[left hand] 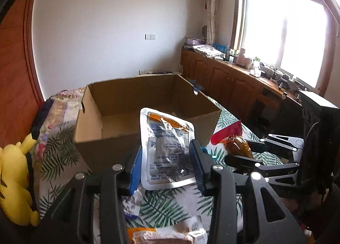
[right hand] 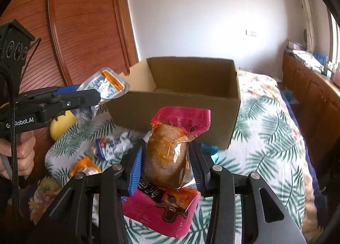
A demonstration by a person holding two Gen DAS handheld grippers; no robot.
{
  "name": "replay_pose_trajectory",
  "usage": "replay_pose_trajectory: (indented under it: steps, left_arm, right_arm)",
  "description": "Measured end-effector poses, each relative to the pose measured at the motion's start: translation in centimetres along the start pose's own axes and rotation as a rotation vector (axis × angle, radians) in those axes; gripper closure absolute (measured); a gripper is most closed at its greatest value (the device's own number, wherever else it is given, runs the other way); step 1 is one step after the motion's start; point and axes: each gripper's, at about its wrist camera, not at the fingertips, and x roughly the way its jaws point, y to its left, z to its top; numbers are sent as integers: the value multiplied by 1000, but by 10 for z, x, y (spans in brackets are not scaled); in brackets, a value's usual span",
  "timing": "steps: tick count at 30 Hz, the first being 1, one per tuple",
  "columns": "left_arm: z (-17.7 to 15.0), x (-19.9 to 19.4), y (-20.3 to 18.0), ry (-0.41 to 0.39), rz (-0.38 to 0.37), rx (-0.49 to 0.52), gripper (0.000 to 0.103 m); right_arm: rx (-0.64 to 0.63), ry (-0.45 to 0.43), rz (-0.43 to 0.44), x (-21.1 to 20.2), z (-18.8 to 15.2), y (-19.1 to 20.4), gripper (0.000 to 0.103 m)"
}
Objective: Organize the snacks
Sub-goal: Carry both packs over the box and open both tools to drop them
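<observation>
On the bed [right hand: 265, 129] with its leaf-print cover, the open cardboard box [left hand: 119, 137] waits just beyond both grippers. The left gripper [left hand: 165, 165] has its fingers partly closed on a silver pouch [left hand: 167, 144], flat, light and crinkly, best held mid-body. The right gripper [right hand: 165, 165] likewise clamps a brown snack packet [right hand: 167, 154], soft and slippery. The box floor is mostly hidden; loose packets [right hand: 110, 146] lie on the bed below.

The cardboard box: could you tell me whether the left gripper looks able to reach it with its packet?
Probably yes: the left gripper, shut on the silver packet, faces the open-topped cardboard box, nothing between them.
</observation>
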Motion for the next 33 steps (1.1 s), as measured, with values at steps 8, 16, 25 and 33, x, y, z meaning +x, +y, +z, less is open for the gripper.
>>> replay_pose_trajectory:
  steps: [8, 16, 25, 33]
  left_arm:
    - [25, 9, 7, -11, 26, 18, 63]
    - [48, 19, 10, -13, 49, 30, 62]
    - [47, 50, 28, 36, 100, 6, 62]
    - [43, 78, 56, 84, 110, -67, 62]
  right_arm:
    - [-38, -7, -26, 13, 26, 1, 62]
    - [-38, -11, -58, 26, 50, -8, 62]
    - [-14, 13, -87, 48, 68, -22, 62]
    - [38, 57, -100, 73, 85, -32, 61]
